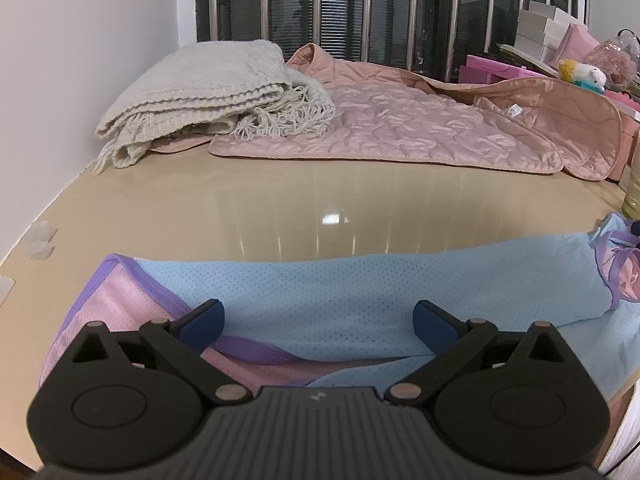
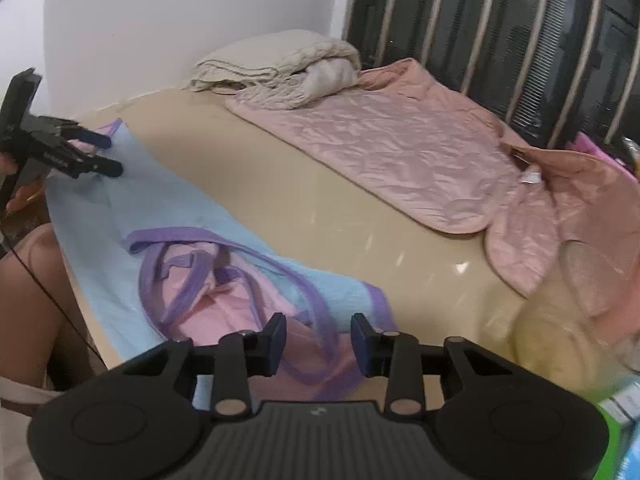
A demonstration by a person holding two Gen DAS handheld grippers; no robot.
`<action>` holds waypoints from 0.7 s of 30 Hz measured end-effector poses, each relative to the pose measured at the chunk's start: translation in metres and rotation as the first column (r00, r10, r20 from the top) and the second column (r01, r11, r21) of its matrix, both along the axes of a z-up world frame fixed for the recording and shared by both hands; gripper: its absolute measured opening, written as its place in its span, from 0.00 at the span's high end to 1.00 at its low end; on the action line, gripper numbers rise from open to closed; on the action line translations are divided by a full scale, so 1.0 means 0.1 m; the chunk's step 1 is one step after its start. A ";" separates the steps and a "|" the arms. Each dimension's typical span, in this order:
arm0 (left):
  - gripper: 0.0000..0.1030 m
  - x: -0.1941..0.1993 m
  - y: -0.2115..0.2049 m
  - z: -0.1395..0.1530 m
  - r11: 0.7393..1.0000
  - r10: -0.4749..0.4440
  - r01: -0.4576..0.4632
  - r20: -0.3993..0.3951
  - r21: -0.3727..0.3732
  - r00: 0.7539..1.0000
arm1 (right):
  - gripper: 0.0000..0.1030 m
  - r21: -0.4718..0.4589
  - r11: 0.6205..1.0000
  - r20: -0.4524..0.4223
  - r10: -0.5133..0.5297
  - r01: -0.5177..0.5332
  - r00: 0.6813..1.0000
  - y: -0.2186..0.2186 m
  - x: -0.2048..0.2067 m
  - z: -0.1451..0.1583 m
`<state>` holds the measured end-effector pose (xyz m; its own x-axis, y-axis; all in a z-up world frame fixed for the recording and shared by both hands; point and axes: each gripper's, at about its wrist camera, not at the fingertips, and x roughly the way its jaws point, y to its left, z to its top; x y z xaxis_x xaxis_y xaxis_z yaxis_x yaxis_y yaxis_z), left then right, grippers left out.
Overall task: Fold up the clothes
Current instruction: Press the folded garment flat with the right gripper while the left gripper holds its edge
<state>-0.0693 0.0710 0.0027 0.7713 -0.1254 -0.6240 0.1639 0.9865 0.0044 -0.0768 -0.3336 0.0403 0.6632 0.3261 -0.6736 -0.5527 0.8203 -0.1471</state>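
The light blue mesh garment with purple trim [image 1: 360, 300] lies on the beige surface [image 1: 280, 204]. Above it, left hand-held gripper [image 1: 318, 320] and right hand-held gripper [image 2: 319, 340] are both released.

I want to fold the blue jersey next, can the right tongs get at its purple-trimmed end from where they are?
Probably yes. The right tongs hang open just over the purple-trimmed end of the blue jersey, with nothing lying between; the left tongs work the far end.

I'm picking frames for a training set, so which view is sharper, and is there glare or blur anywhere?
Left wrist view: sharp, with window glare streaking the glossy table and fisheye bending at the edges. Right wrist view: motion-blurred, worst at the right side over the pink quilted blanket; softer highlights on the table.
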 end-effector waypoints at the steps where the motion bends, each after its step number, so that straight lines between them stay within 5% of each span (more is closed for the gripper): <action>1: 0.01 0.00 0.00 0.00 1.000 0.000 0.000 0.000 0.000 1.000 | 0.96 0.003 1.000 0.018 -0.007 0.007 1.000 0.00 -0.04 0.02; 11: 0.01 0.00 0.00 0.00 1.000 0.000 0.000 0.002 -0.001 1.000 | 0.98 0.031 0.997 0.189 -0.072 0.067 0.979 -0.03 -0.48 0.15; 16: 0.01 -0.01 0.00 0.00 1.000 0.001 -0.001 0.002 -0.001 1.000 | 0.98 -0.028 0.999 0.162 -0.016 0.021 0.987 0.04 -0.59 0.04; 21: 0.01 -0.01 0.00 0.00 1.000 0.002 -0.002 0.003 -0.001 1.000 | 0.98 0.010 1.000 0.067 0.007 -0.007 0.998 0.06 -0.63 -0.08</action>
<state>-0.0699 0.0712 0.0028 0.7732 -0.1250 -0.6217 0.1623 0.9867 0.0035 -0.1397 -0.3275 0.0326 0.7043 0.3377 -0.6244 -0.5477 0.8181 -0.1752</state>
